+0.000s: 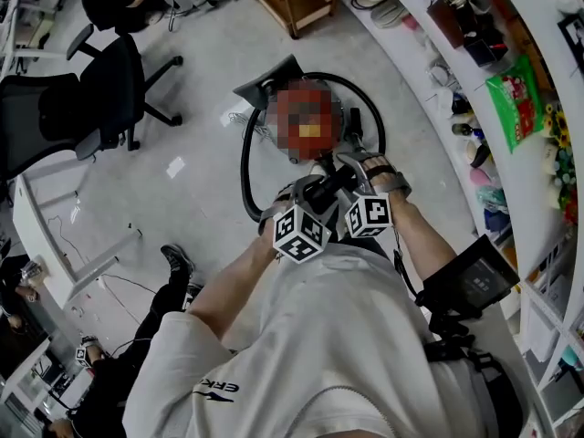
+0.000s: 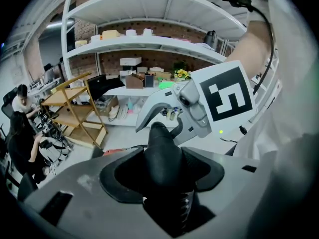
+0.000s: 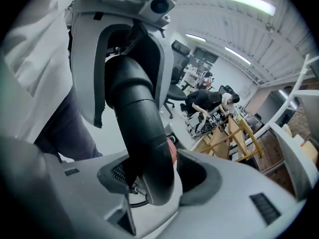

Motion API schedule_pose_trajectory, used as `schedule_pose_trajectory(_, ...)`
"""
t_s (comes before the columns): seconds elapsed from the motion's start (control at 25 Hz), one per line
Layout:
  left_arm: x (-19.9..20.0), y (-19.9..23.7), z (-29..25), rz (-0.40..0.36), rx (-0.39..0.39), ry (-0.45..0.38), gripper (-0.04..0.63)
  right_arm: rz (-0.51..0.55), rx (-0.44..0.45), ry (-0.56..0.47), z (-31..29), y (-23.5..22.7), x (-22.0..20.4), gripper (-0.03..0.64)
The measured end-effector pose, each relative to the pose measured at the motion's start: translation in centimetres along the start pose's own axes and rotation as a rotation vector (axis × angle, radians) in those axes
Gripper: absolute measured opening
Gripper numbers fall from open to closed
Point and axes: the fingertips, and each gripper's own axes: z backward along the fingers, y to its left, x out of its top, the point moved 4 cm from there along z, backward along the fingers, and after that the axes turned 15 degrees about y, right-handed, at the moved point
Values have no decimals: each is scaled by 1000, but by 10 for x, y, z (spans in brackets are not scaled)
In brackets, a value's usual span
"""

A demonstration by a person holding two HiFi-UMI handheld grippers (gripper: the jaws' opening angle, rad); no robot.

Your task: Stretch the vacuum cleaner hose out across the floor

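The left gripper (image 2: 162, 176) clamps the hose (image 1: 243, 167) by its stiff end; the right gripper (image 3: 155, 178) stands wide around it, one pad clear. The rest coils on the floor (image 1: 201, 185) ahead. I'd close the right first, then draw away steadily so the coil unrolls.

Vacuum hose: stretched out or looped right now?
Looped. In the head view the hose curves round the vacuum cleaner on the floor, not laid straight.

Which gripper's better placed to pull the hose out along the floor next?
Left, probably: the left gripper is shut on the hose, while the right gripper stands open around it, gap showing beside one pad.
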Motion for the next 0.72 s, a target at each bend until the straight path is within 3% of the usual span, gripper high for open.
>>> schedule_pose_trajectory(0.08,0,-4,3,-29,1,7,230,35,6,-5,1,4,3,217)
schedule_pose_trajectory(0.2,0,-5,9,-55,3,14,230,70,3,8,5,9,7,144)
schedule_pose_trajectory(0.72,7,-5,47,-233,54,15,230,20,30,27,35,1,21,140)
